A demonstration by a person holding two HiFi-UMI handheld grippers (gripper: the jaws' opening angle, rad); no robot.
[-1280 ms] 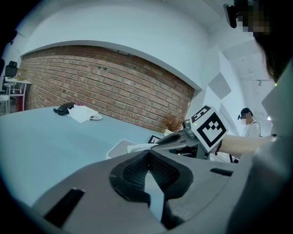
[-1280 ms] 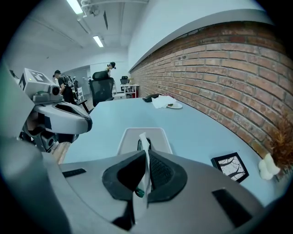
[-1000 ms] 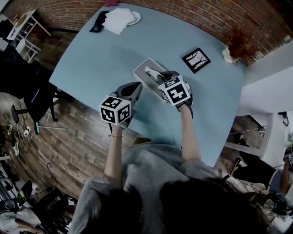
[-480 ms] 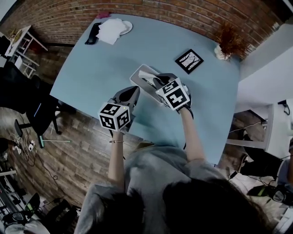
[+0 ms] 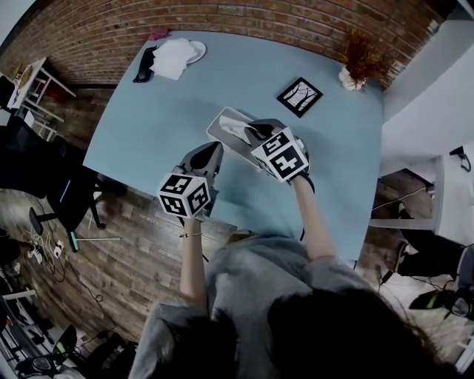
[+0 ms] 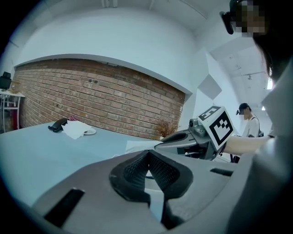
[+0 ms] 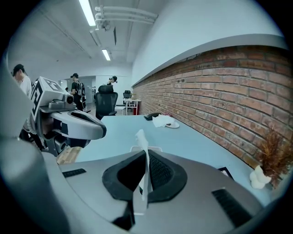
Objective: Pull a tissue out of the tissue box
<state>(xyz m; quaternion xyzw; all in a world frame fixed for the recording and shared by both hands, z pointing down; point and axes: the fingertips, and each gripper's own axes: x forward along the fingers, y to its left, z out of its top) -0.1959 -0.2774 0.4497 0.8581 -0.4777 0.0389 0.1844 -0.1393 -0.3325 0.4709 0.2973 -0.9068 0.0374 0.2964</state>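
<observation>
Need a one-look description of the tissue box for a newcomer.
Find the light blue table beside the brick wall. Near its middle, under the right tongs, lies the tissue box: a pale flat rectangle with a white tissue rising from it. The nearby framed picture is black-bordered.

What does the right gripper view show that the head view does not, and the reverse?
Only the right gripper view: the right gripper's jaws shut on the white tissue, and ceiling lights. Only the head view: that gripper's marker cube and the person's grey shirt. Both: the blue table, the left gripper, the dried plant.
</observation>
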